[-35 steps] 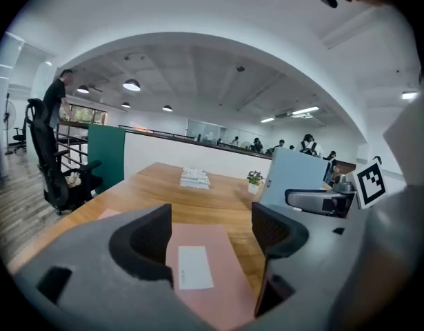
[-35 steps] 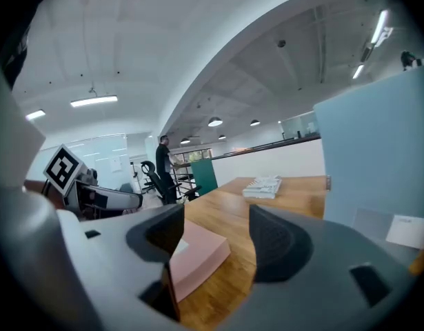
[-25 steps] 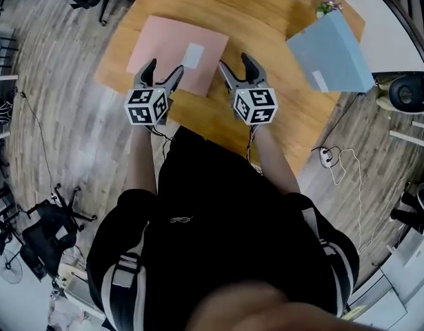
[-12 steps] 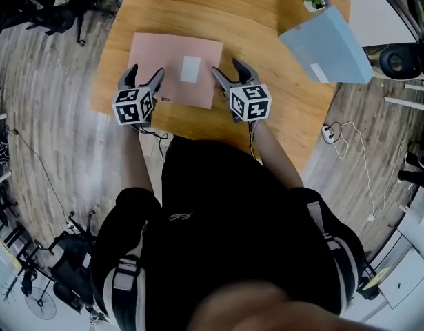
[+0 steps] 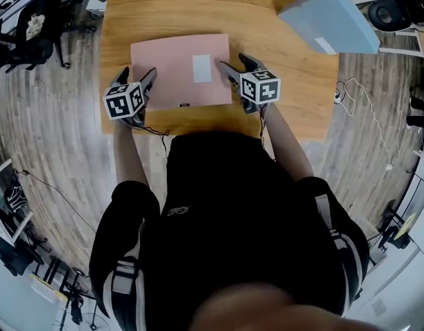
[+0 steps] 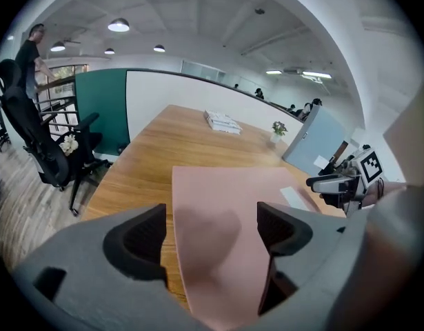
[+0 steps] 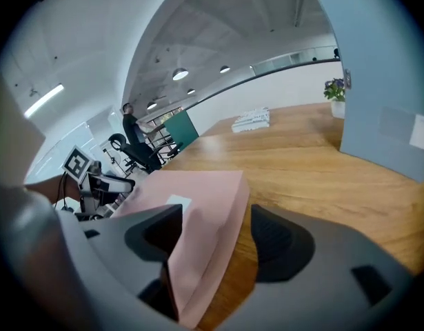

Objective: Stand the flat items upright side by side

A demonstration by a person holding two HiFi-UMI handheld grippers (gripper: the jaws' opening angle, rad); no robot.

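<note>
Head view: left gripper (image 5: 136, 75) fingers (image 5: 149, 78) just widened, right gripper (image 5: 234, 63) apart; both straddle folder (image 5: 169, 69).

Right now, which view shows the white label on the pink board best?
The head view: the white label lies fully visible from above on the pink board. Both gripper views show it only small, skewed, beside a jaw.

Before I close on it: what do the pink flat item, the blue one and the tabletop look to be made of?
Pink flat item: matte card or board, perhaps a box or folder; no glare, a thick soft-cornered edge.
Blue item: same matte look, likely alike.
Table: wood or veneer, grain lines, faint sheen.
</note>
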